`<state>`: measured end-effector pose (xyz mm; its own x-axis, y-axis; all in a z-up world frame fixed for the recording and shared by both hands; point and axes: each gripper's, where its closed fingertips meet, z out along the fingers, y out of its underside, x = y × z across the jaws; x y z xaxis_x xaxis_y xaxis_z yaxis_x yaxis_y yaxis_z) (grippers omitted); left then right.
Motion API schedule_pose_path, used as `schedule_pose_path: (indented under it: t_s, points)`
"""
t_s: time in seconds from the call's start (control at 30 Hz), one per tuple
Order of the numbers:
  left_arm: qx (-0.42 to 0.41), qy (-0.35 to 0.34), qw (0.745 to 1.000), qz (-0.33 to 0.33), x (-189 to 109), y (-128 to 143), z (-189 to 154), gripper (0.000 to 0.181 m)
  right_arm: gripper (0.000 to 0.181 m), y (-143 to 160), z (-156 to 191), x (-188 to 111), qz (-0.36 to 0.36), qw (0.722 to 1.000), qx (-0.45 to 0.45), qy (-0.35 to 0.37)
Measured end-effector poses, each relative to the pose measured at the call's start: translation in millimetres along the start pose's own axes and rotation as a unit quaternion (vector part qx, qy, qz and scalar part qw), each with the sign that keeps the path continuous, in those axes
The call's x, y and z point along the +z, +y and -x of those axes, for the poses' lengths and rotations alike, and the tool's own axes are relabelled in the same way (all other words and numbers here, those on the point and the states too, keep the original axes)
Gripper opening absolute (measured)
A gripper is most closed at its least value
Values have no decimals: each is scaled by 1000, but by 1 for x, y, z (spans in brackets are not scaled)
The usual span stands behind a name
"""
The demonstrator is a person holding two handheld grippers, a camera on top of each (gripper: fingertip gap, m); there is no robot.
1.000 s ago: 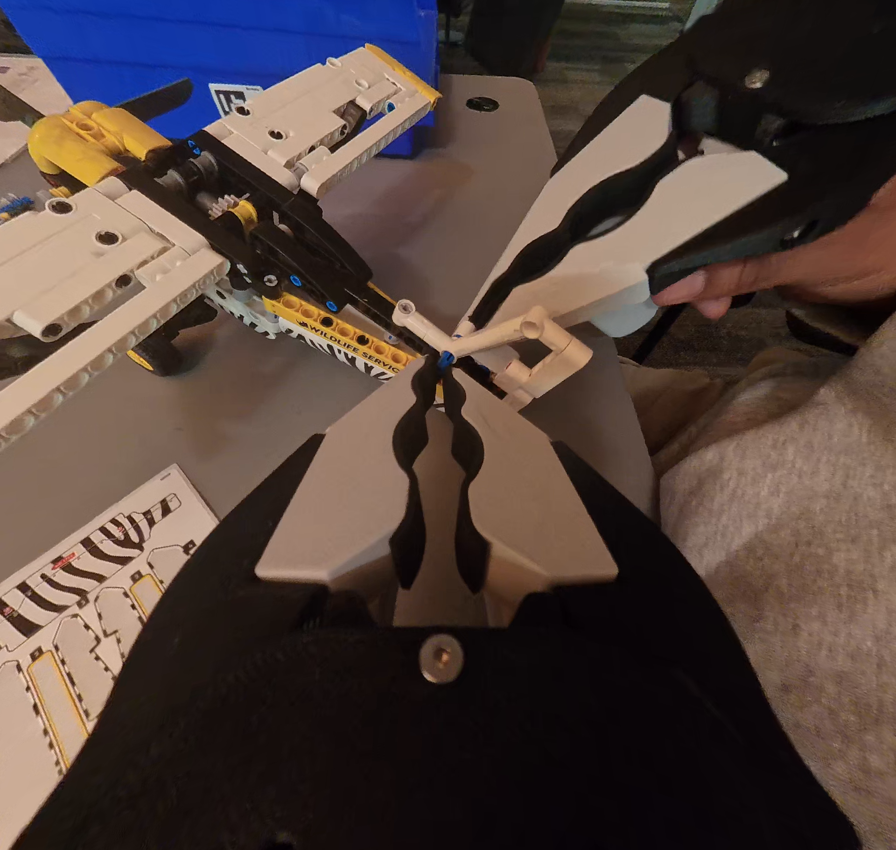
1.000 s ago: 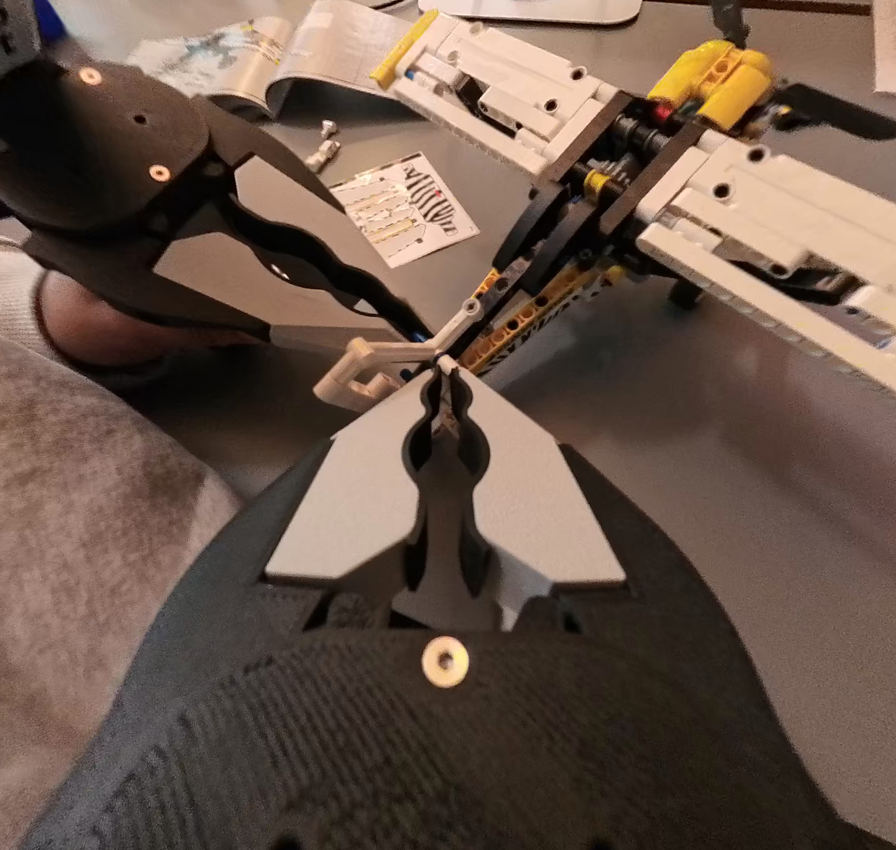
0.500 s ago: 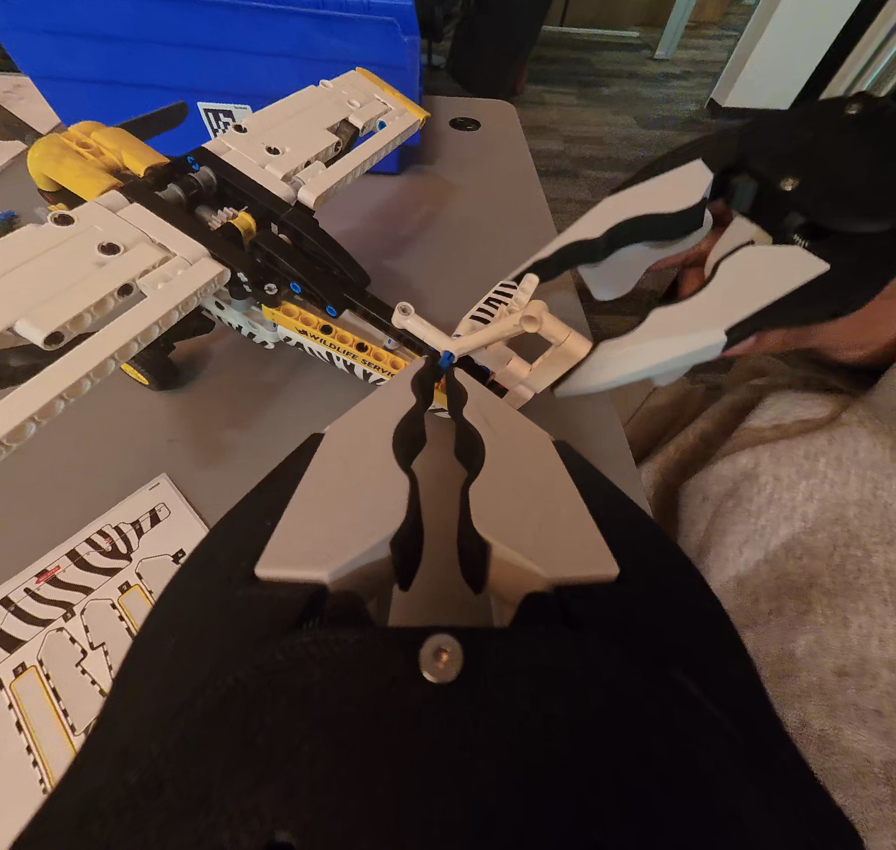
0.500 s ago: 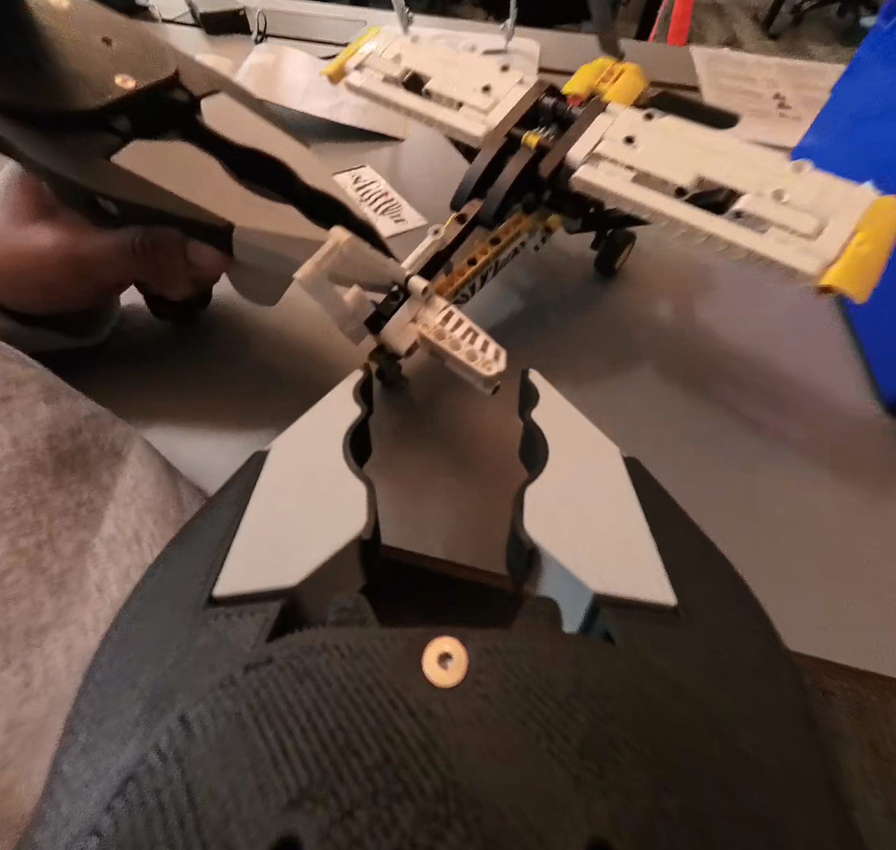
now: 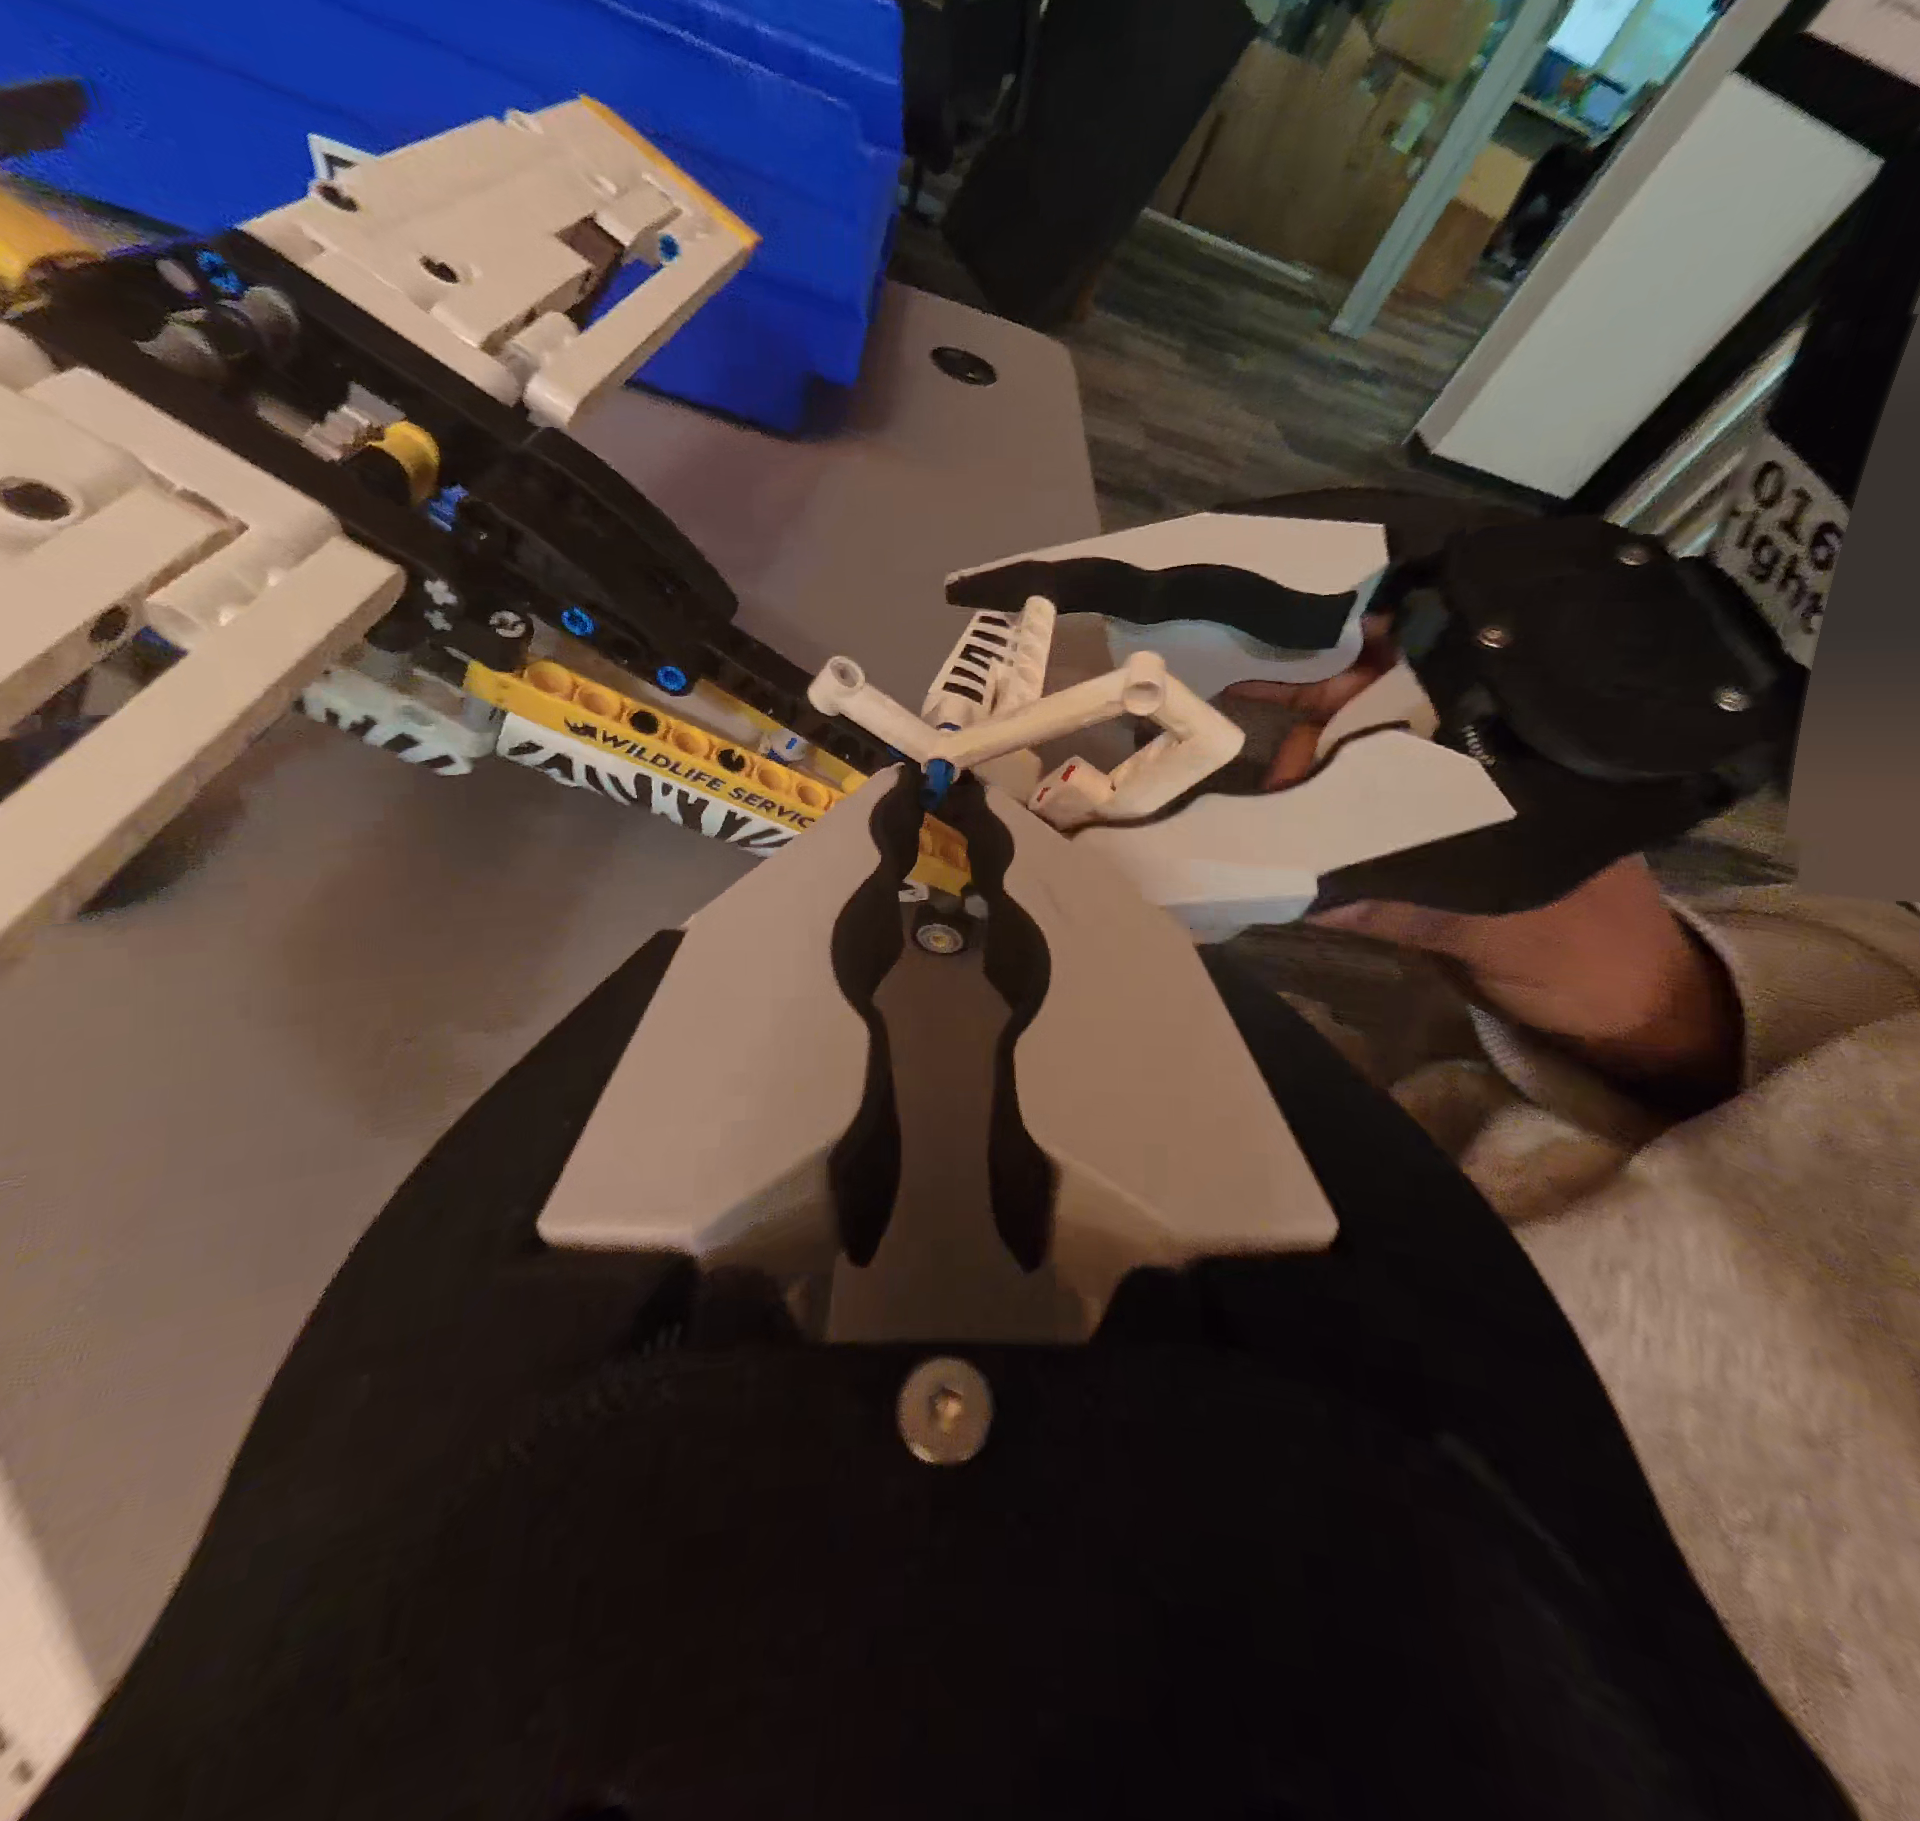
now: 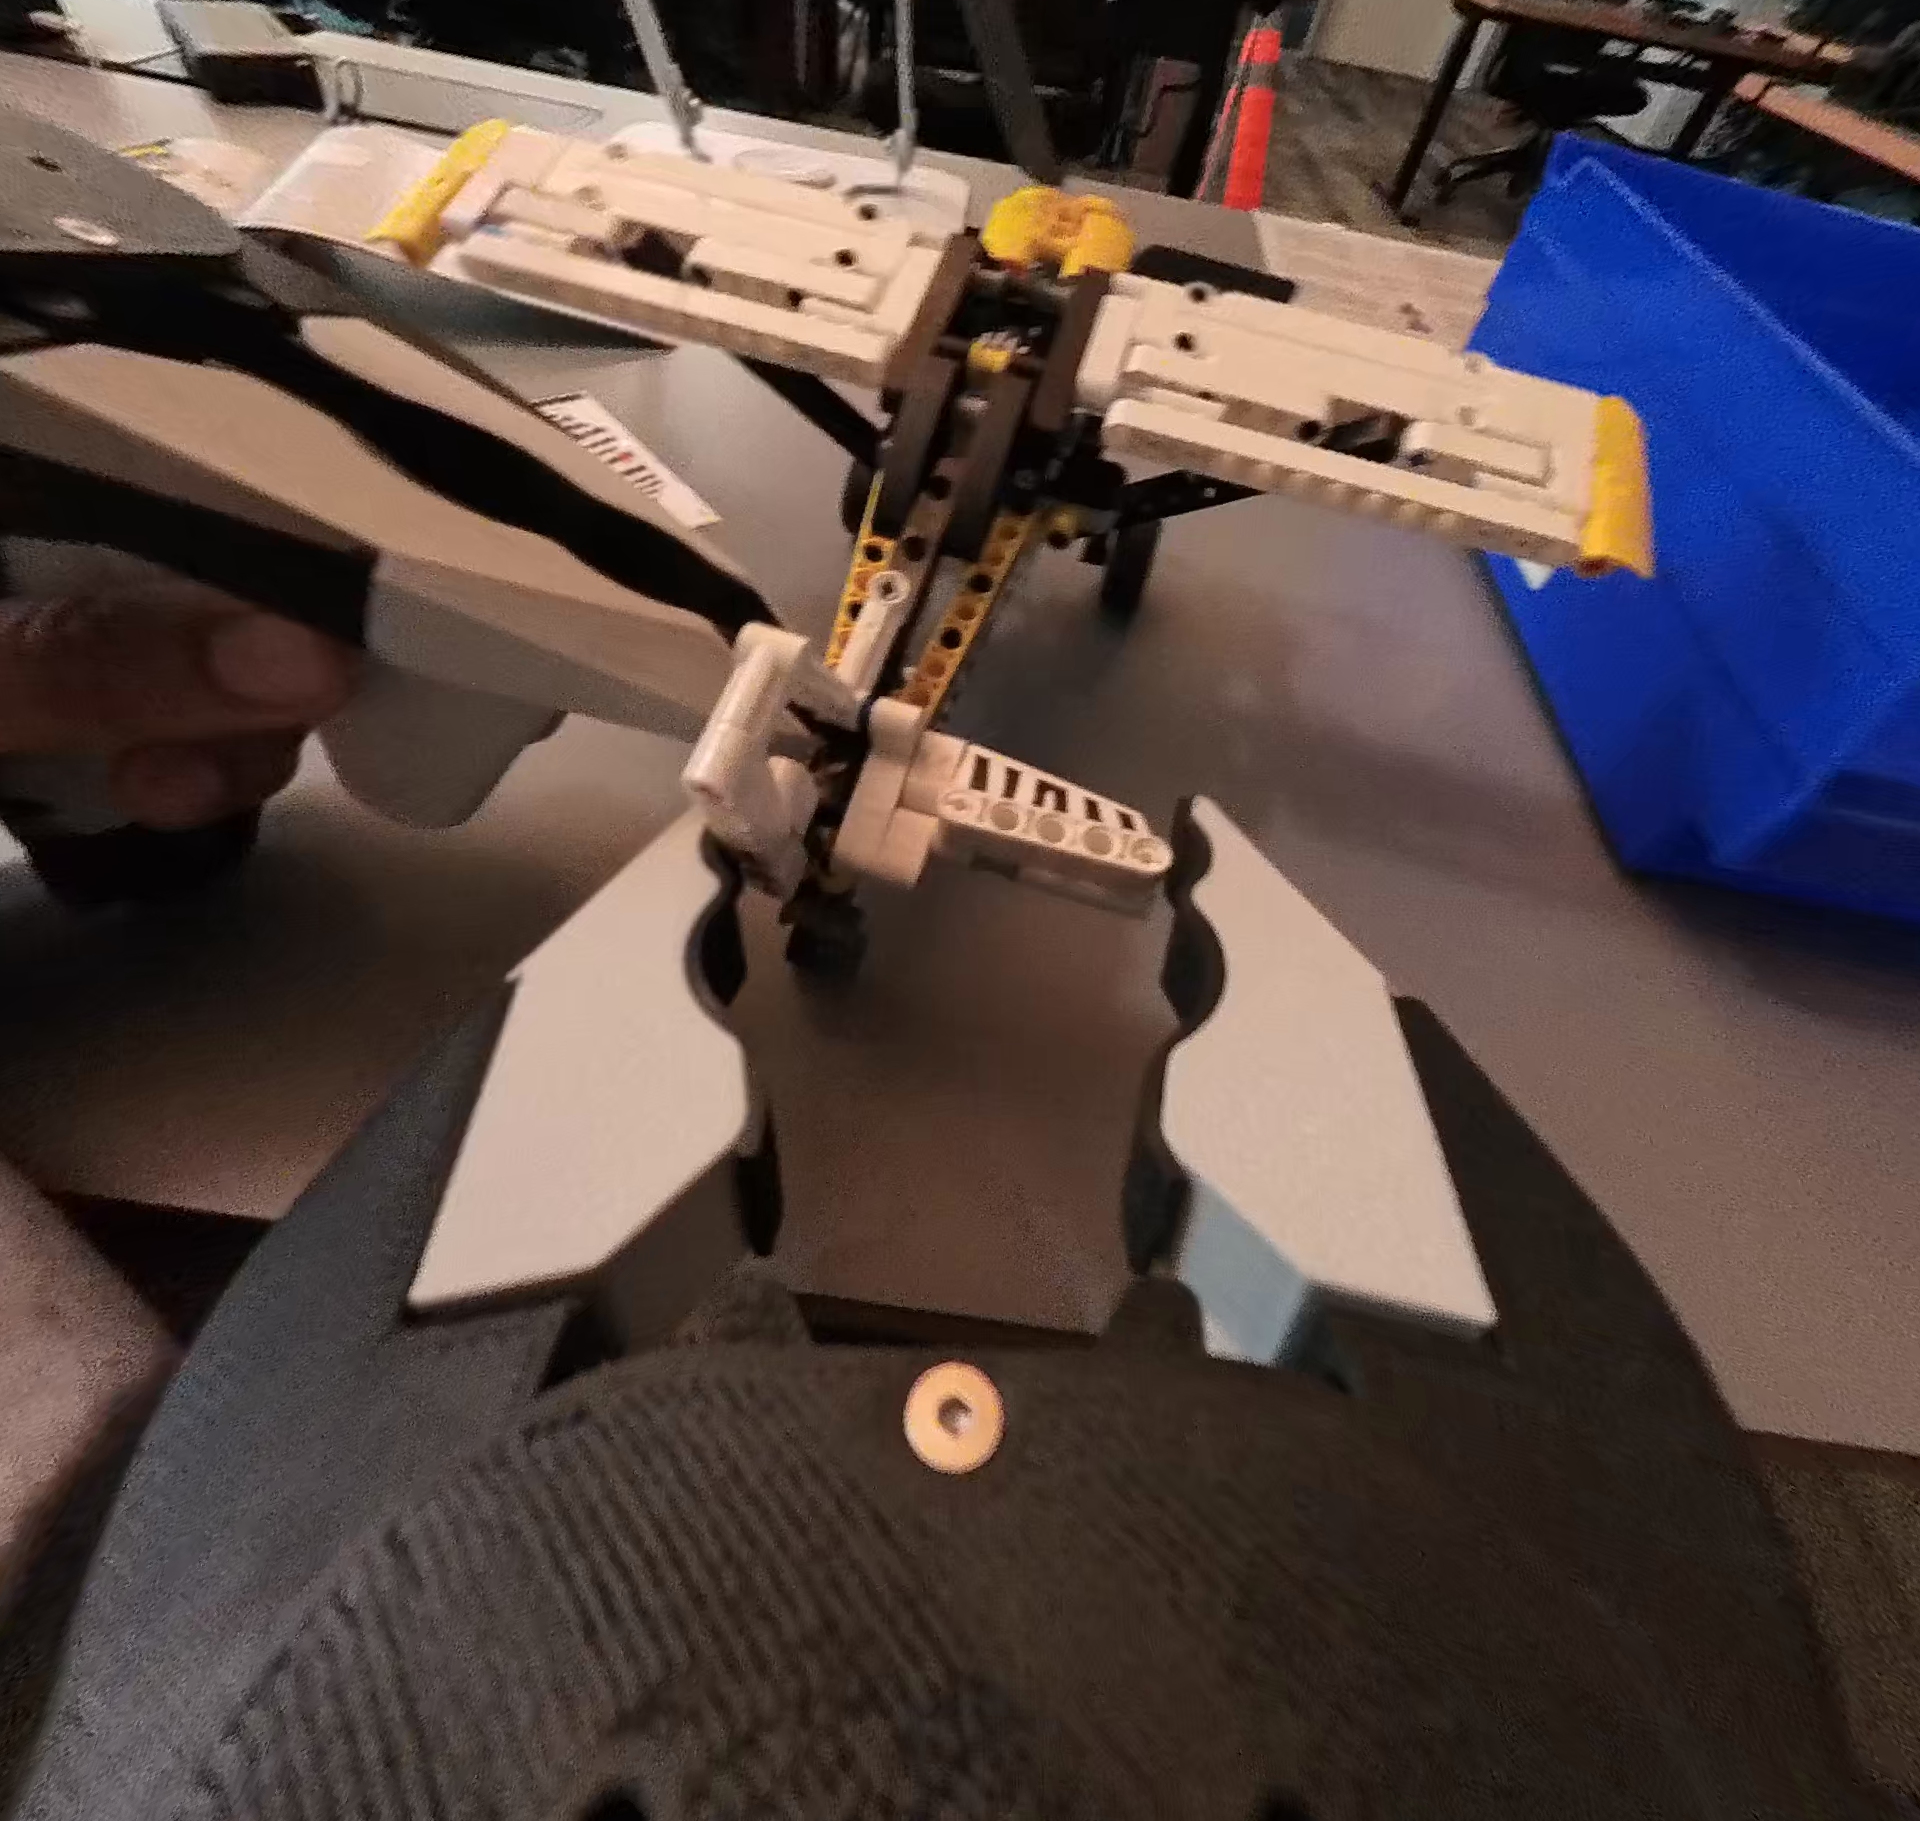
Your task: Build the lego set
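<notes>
Lego plane [image 6: 997,421]: white wings with yellow tips, black and yellow body, standing on the grey table [image 5: 260,992]. Its tail end lies at the tips of both grippers; the nose and wings lie beyond the jaws in both views.

Left gripper [image 5: 932,784]: jaws drawn narrow, pinched at the tips on a small blue pin [image 5: 938,772] at the root of the white tail struts [image 5: 997,722]. The struts fan out just past the jaw tips, one to the left, one to the right.

Right gripper [image 6: 961,836]: jaws spread wide, holding nothing. The zebra-striped tail fin [image 6: 1049,810] sits just ahead of the gap between the jaws, nearer the right jaw; whether a fingertip touches the tail cannot be told. The plane's small black tail wheel [image 6: 826,940] stands between the jaws near the left one.

Blue bin [image 6: 1745,545]: on the table, to the right of the right gripper's jaws and beyond the left gripper's jaws, behind a wing.

Sticker sheet [image 6: 623,457]: flat on the table, left of and beyond the right jaws, partly hidden by the left gripper.
</notes>
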<state>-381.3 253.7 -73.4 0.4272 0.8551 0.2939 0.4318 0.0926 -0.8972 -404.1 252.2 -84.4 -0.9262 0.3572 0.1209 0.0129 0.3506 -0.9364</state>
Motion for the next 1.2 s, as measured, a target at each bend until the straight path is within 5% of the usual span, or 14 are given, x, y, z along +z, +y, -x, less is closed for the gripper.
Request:
schedule_pose_path:
  t_s: [0.47,1.2]
  points:
    - [6,38,999,-2,1,-1,-12,20,86,4,-4,6,-31,999,16,-6]
    - [-35,4,999,9,-18,17,-17,21,92,12,8,-7,0,999,19,-38]
